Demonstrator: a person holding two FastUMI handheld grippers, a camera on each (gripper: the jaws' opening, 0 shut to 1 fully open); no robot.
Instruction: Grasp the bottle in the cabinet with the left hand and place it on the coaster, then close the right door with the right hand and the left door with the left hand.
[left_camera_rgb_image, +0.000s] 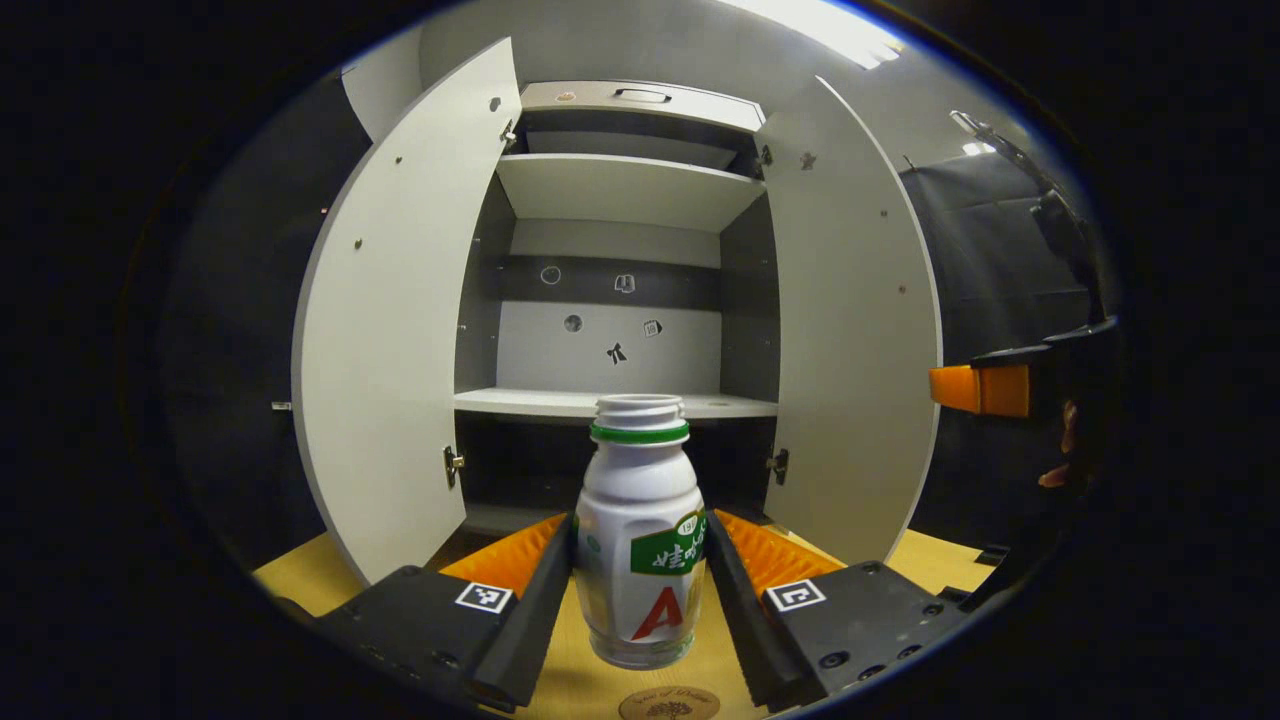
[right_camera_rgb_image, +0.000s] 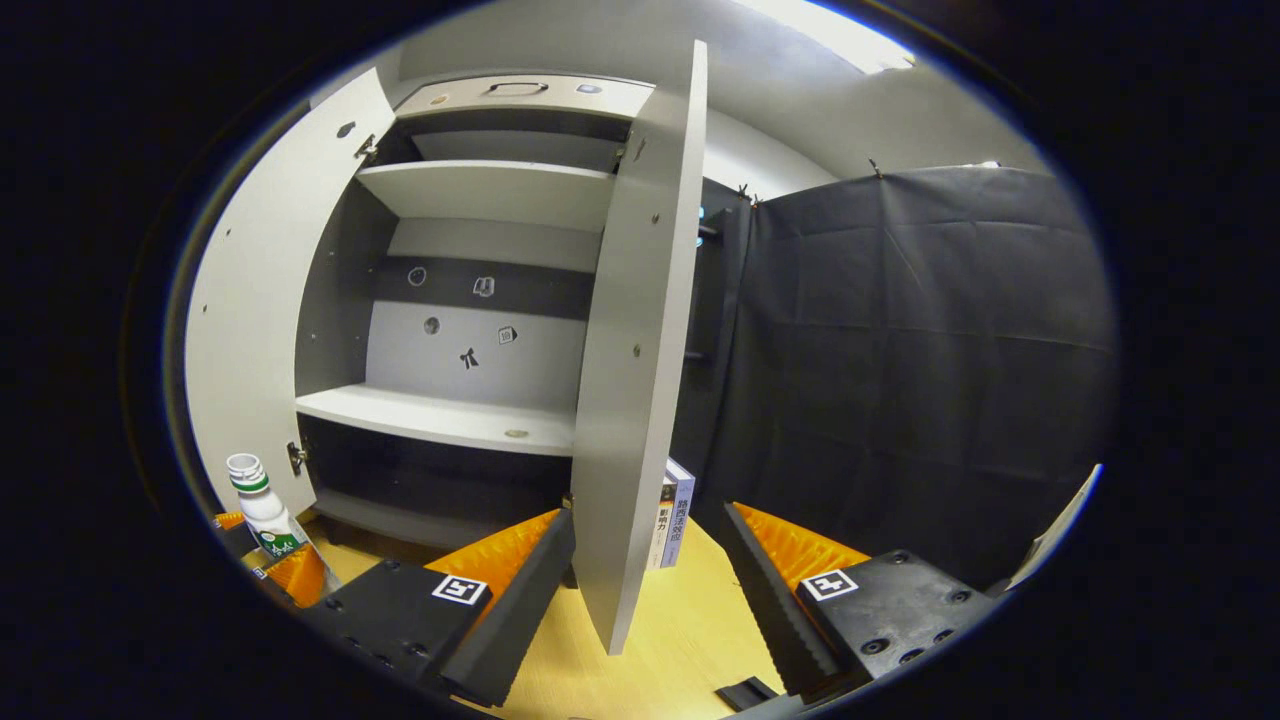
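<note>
I see the bottle (left_camera_rgb_image: 640, 530) standing straight up between the two fingers of my left tool (left_camera_rgb_image: 640, 590), and both fingers press on its sides, so the tool is pinching it. The bottle is white with a green ring under its open mouth. Its bottom looks a little above the worktop (left_camera_rgb_image: 300, 580), though I cannot be sure. Just in front of it, at the low edge of the left gripper view, I see part of the round coaster (left_camera_rgb_image: 668, 704) lying on the worktop. The bottle is outside the cabinet (left_camera_rgb_image: 620, 190), near its front. Behind the bottle the cabinet stands with both doors wide open, the left door (left_camera_rgb_image: 385, 330) on one side and the right door (left_camera_rgb_image: 850, 340) on the other. The middle shelf (left_camera_rgb_image: 560, 402) sits just behind the bottle's top. In the right gripper view, my right tool (right_camera_rgb_image: 648, 590) is spread open and holds nothing. The edge of the right door hangs between its two fingers, but I cannot tell if either finger touches it. A book (right_camera_rgb_image: 673, 512) stands upright on the worktop just behind that door. Far off at the left of this view I see the bottle again, held in the other tool. In the left gripper view, the right tool shows at the far right edge with a hand (left_camera_rgb_image: 1060, 450) on it.
</note>
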